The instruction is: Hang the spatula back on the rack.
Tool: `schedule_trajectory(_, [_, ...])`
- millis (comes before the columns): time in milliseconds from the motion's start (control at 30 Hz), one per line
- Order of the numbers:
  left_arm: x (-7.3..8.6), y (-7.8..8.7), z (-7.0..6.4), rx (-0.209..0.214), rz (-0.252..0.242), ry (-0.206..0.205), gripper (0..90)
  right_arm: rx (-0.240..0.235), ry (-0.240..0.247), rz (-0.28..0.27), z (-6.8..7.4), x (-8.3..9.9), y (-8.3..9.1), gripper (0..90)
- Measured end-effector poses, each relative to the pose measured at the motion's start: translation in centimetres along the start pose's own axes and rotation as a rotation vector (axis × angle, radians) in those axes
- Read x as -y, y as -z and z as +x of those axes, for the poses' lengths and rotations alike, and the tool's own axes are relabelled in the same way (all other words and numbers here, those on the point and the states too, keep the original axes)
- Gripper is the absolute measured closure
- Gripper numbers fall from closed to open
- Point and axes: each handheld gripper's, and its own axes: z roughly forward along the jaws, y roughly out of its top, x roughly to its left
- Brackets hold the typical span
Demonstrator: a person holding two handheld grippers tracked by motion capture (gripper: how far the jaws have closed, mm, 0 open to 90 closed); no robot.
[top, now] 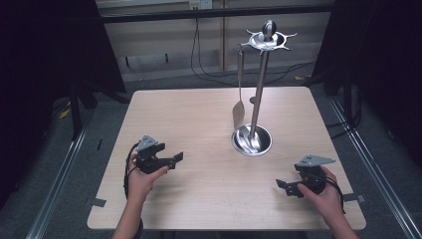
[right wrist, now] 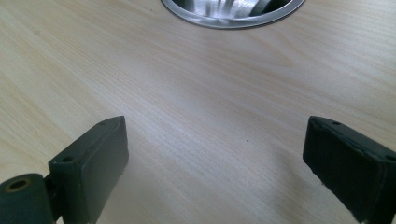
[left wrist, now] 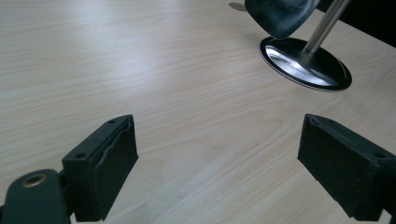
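Right now the nearest thing to either claw is the tall polished steel utensil stand, a slim pole rising from a round mirrored dish base to a spoked hanger ring at the top. It stands on the pale wooden bench, ahead of both claws and between them, nearer the right one's side. From one spoke hangs a steel spatula, its flat blade dangling just above the base, on the side toward the left claw. In the left gripper view the blade hangs dark and blurred up ahead and to the right, over the rim of the shiny base. In the right gripper view the rim of that same base shows straight ahead, well clear of the jaws.

The left claw, held in the person's left hand, sits low over the bench with its jaws spread wide, gripping nothing; bare wood lies between its black pads. The right claw, in the right hand, is likewise released, jaws parted over bare bench, pads well apart. Both claws are well apart from the stand and from each other, each trailing a black cable back along the wrist.

Beyond the far edge of the bench, black cables hang down against a wooden wall panel.
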Motion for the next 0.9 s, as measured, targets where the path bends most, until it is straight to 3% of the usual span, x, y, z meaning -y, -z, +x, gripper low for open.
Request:
schedule_trajectory(367, [0.8, 0.1, 0.6, -0.014, 0.019, 0.008, 11.2, 0.0, -0.008, 0.005, 0.1, 0.0, 0.0, 6.5])
schedule_trajectory(800, [2.2, 0.8, 1.9, -0.064, 0.035, 0.035, 10.8, -0.004, 0.01, -0.008, 0.0, -0.1, -0.1, 6.6])
schedule_trajectory(900, [2.4, 0.7, 1.9, -0.072, 0.05, 0.024, 10.7, 0.001, 0.009, -0.011, 0.0, -0.1, -0.1, 6.6])
